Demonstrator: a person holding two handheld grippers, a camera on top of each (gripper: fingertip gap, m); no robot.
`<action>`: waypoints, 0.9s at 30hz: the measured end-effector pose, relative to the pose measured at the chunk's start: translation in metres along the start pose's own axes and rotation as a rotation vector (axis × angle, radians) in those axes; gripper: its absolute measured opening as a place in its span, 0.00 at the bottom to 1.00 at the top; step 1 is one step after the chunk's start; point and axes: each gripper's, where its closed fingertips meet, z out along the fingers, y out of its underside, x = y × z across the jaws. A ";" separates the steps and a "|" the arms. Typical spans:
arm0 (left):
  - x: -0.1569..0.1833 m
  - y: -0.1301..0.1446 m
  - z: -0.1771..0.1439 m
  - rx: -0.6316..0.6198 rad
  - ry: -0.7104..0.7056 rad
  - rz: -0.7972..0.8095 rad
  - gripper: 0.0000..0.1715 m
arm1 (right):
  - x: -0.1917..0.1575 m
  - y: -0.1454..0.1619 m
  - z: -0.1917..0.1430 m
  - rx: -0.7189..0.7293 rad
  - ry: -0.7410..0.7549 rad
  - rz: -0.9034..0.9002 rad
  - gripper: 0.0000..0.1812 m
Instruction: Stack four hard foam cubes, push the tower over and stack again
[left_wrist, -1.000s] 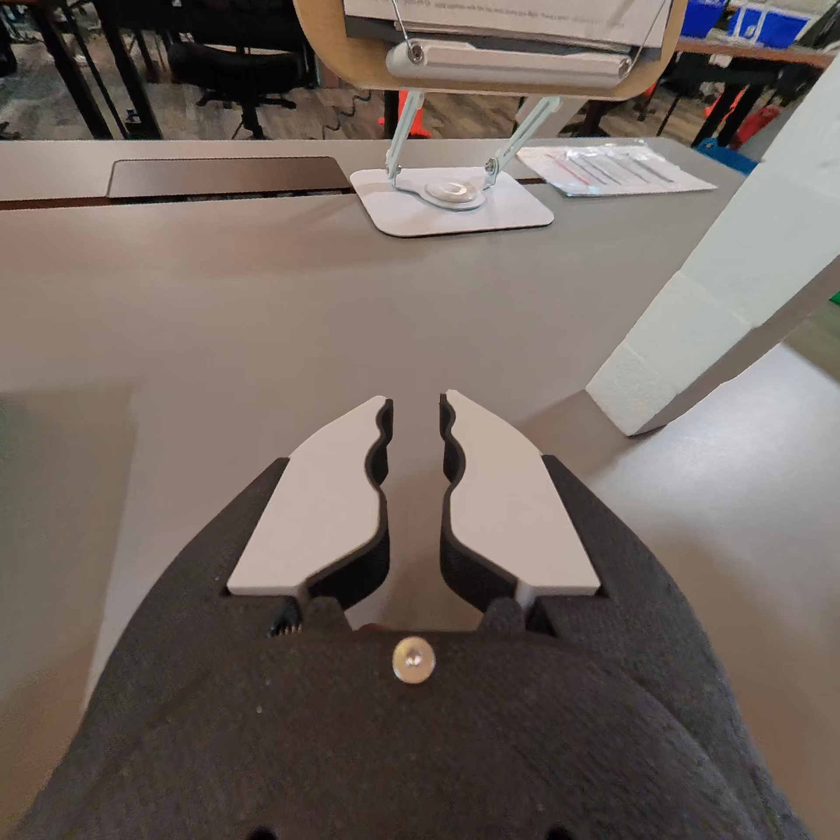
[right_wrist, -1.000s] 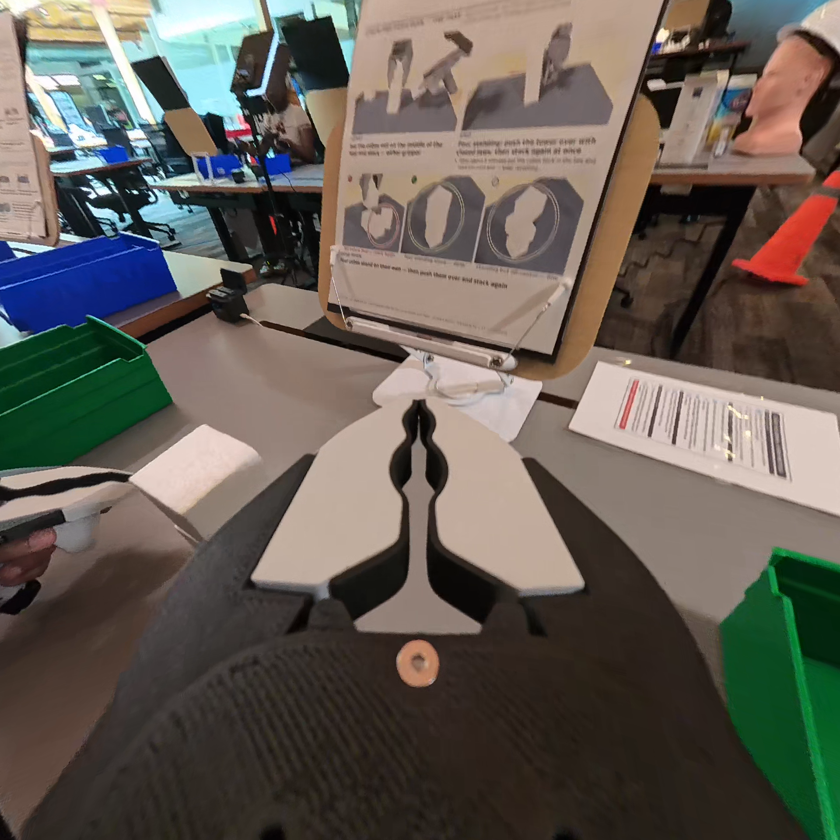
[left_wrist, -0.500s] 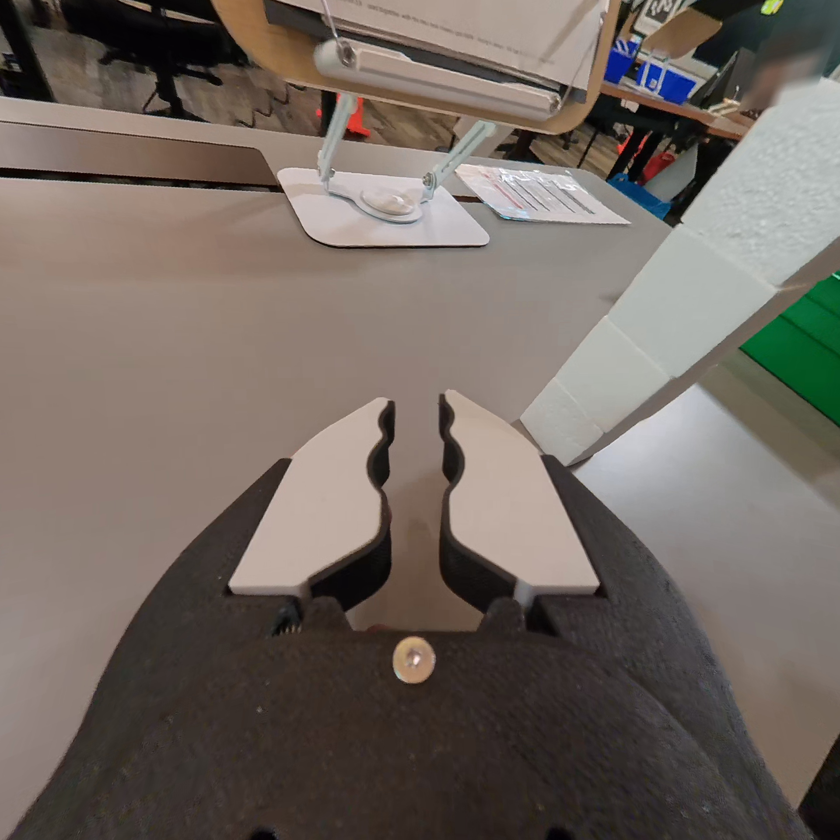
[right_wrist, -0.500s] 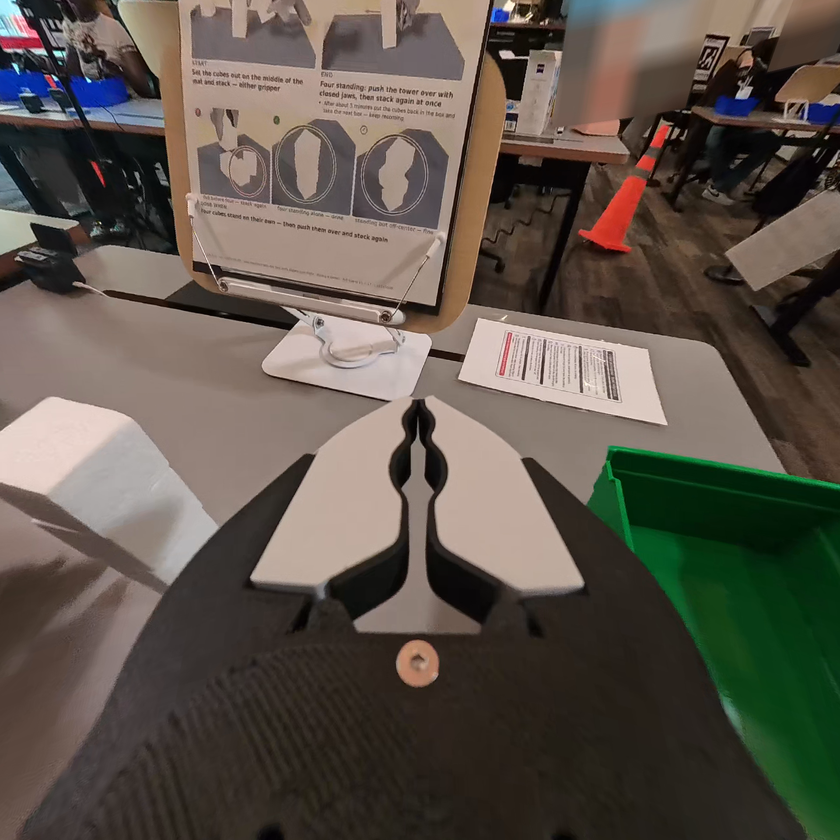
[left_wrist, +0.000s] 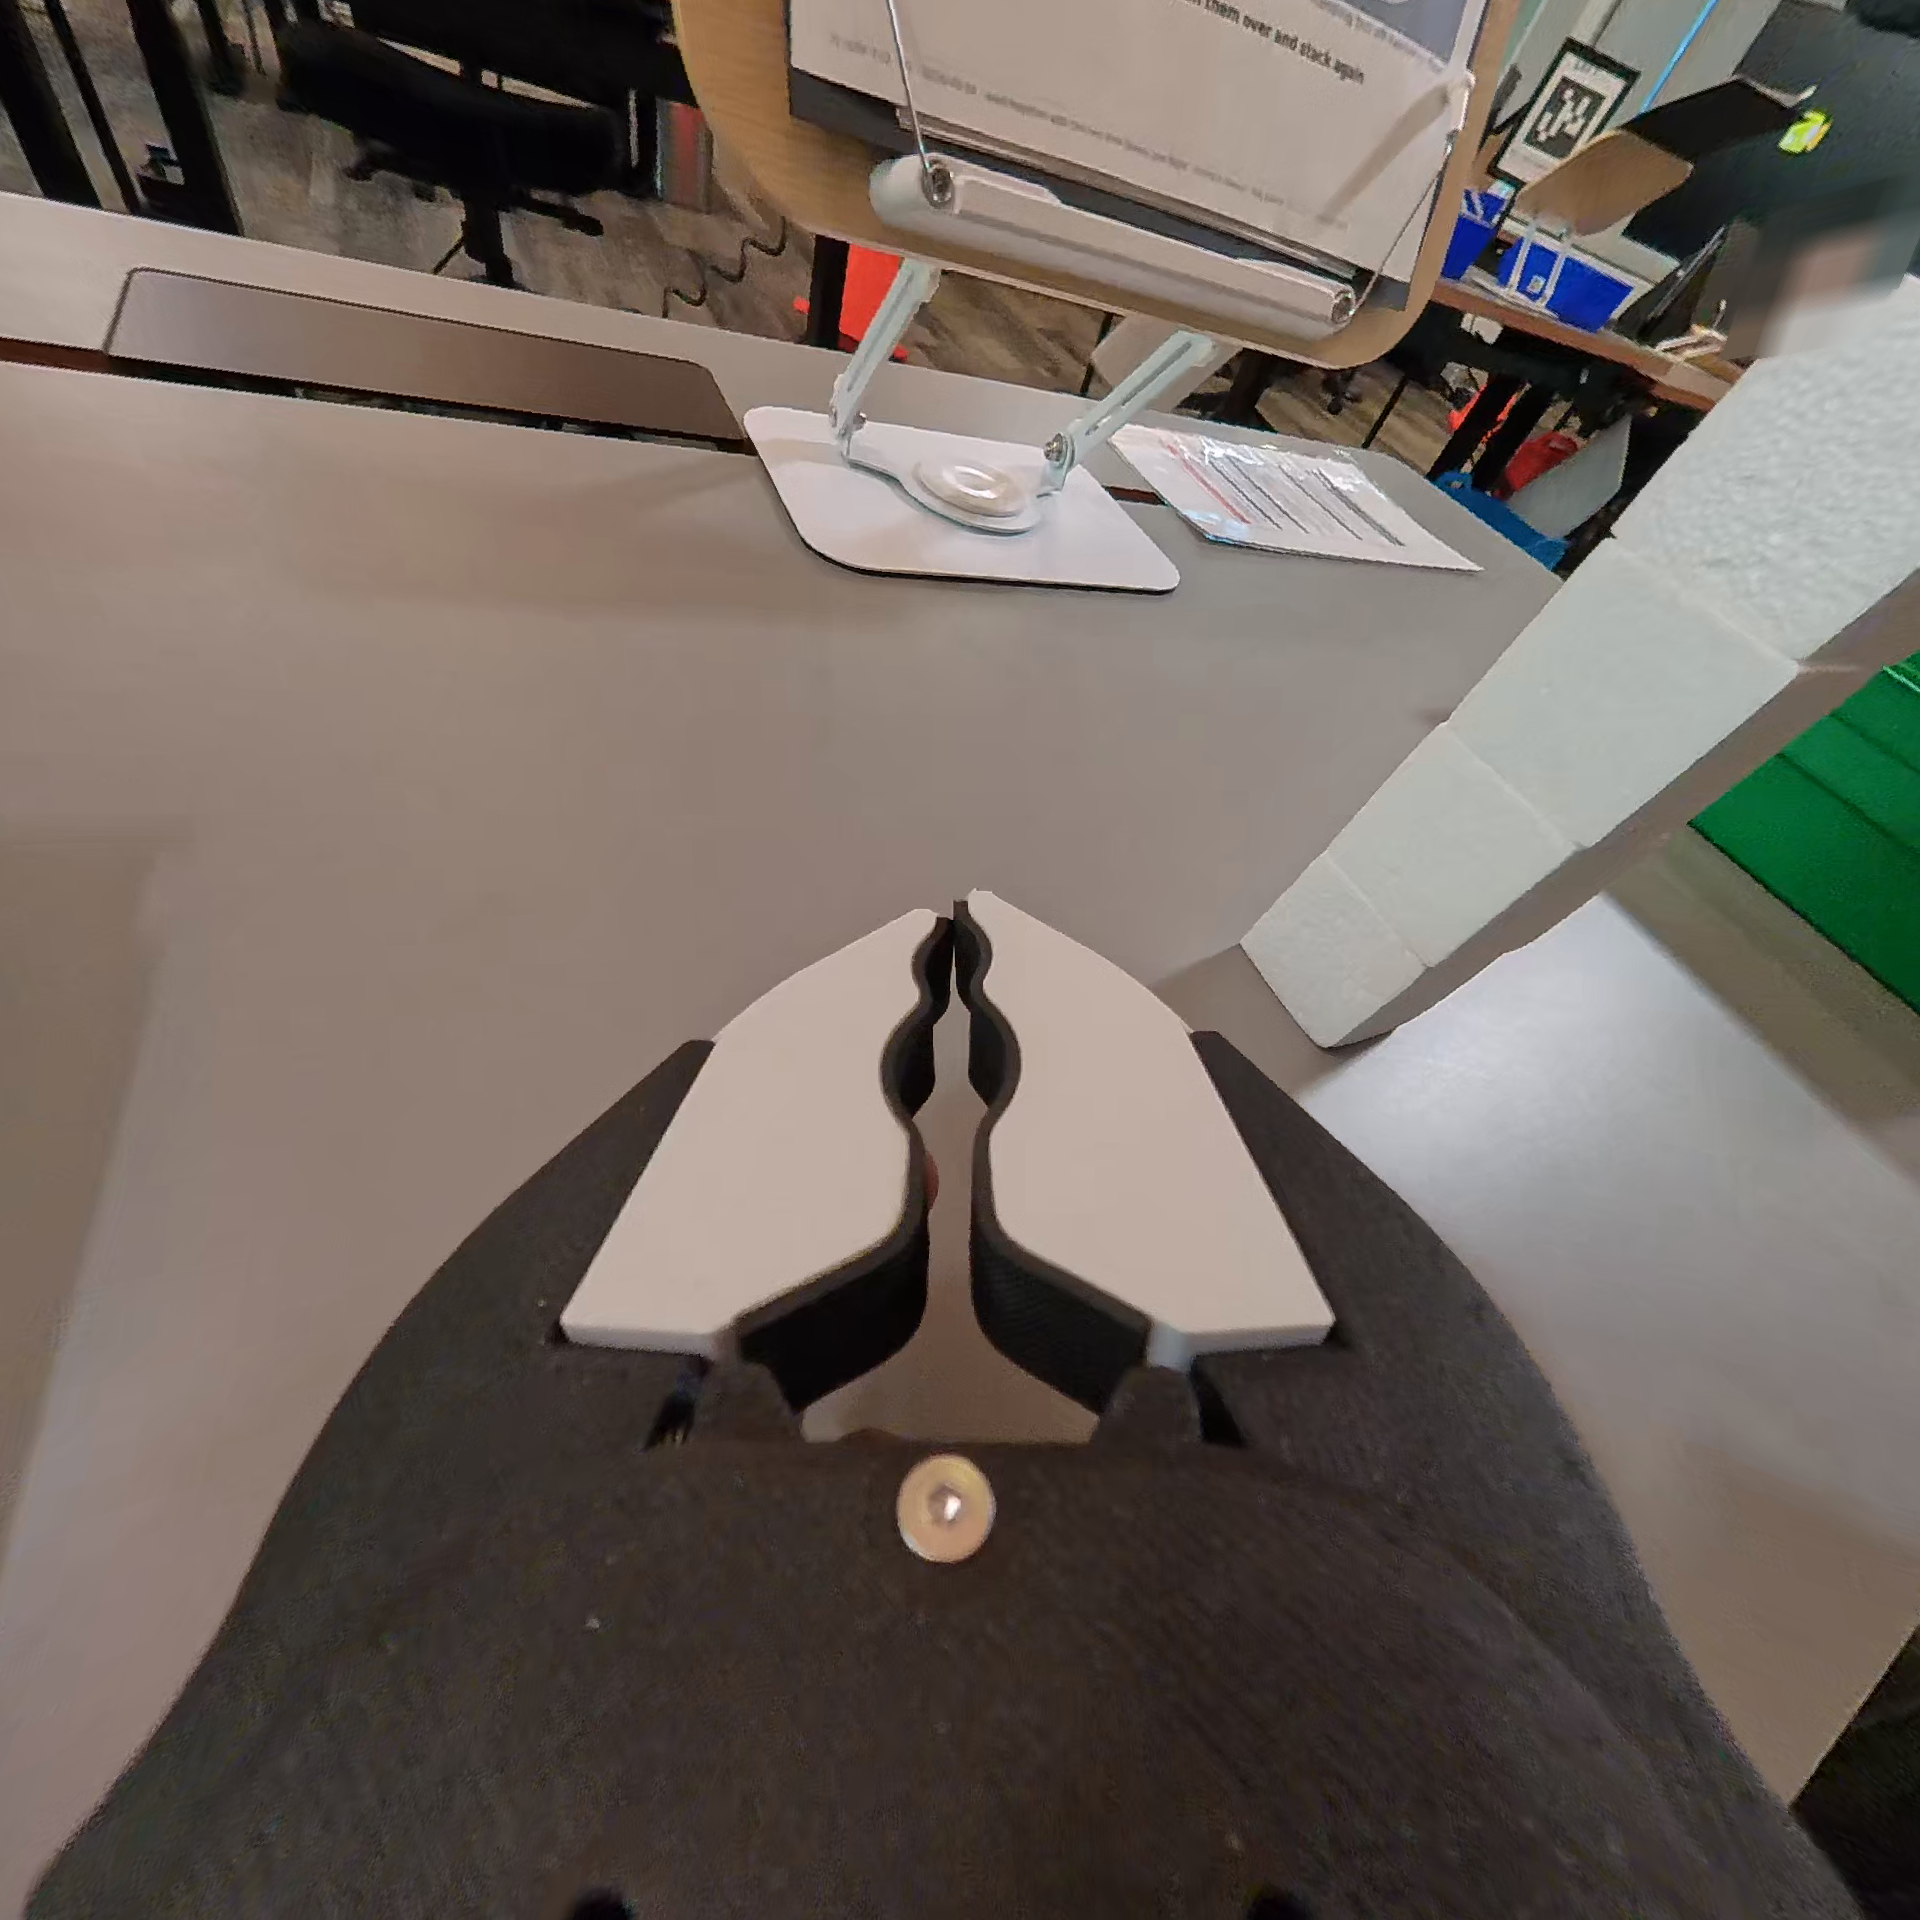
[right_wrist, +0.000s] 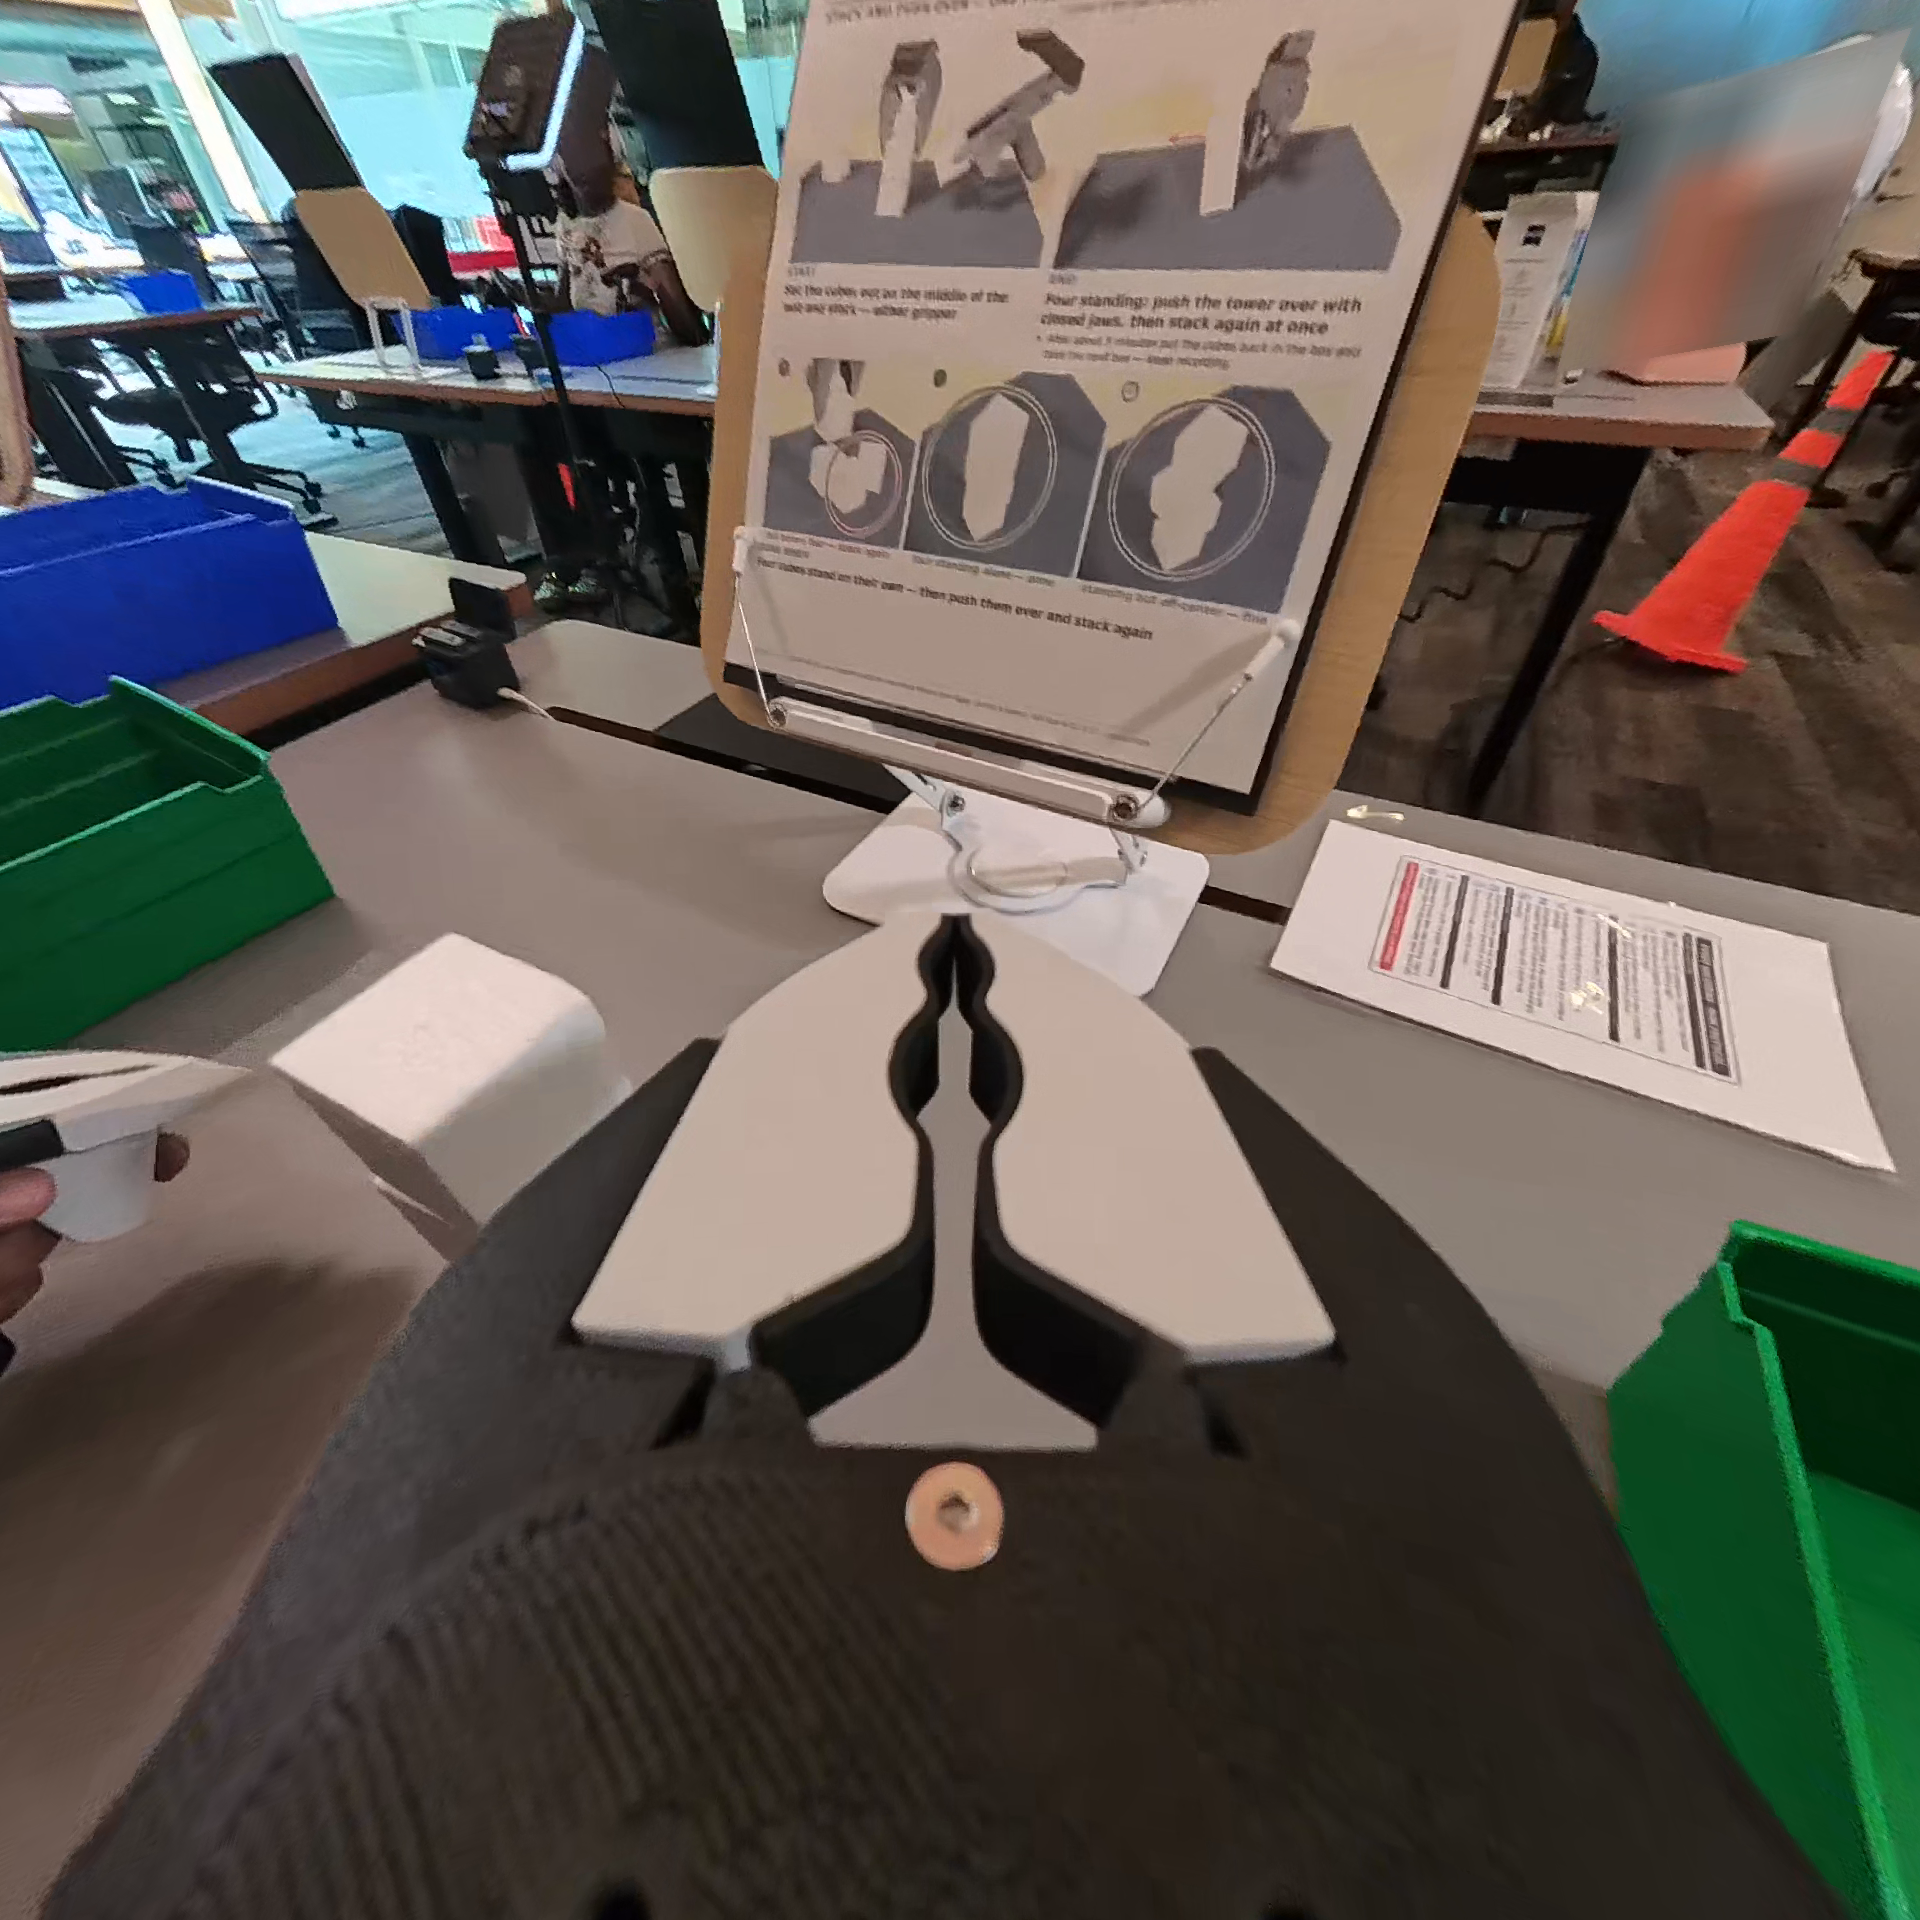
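**Both grippers closed and empty beside a foam tower**

The left gripper (left_wrist: 958, 914) has its jaws drawn together at the tips with nothing between them. It hovers over the bare grey table (left_wrist: 520, 727). Just to its right stands a stack of white foam blocks (left_wrist: 1538, 790), seams visible between at least 3 of them, apart from the fingers; the wide lens makes it look tilted.

The right gripper (right_wrist: 956, 930) is also pinched narrow at the tips and carries nothing. In its view the top of the foam stack (right_wrist: 447, 1029) sits just left of and below the fingers, with the left gripper and a hand at the far left edge. A green bin (right_wrist: 1787, 1507) stands close on the right, another green bin (right_wrist: 135, 852) farther left.

Judged risks: the stack is light and stands between the 2 grippers, so a sideways drift of either could knock it over unplanned. A toppling block could slide toward the table edge or strike the document stand (right_wrist: 1039, 883) behind. The right gripper could also clip the nearby bin wall.

Writing: the stand holds a printed sheet (right_wrist: 1101, 312) with pictures and captions, and a laminated page (right_wrist: 1579, 987) with a red bar and black lines lies flat on the table. No brand marks are legible on the grippers, foam or bins.
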 end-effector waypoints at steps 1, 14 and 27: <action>-0.001 0.001 -0.001 -0.004 0.001 -0.003 0.00 | -0.002 -0.005 0.000 0.023 -0.009 -0.002 0.00; 0.004 0.003 -0.002 -0.007 0.033 -0.002 0.00 | -0.020 -0.011 0.002 0.017 -0.138 0.183 0.00; 0.015 0.006 0.010 -0.025 0.073 0.027 0.00 | -0.009 -0.007 -0.010 -0.079 -0.154 0.171 0.00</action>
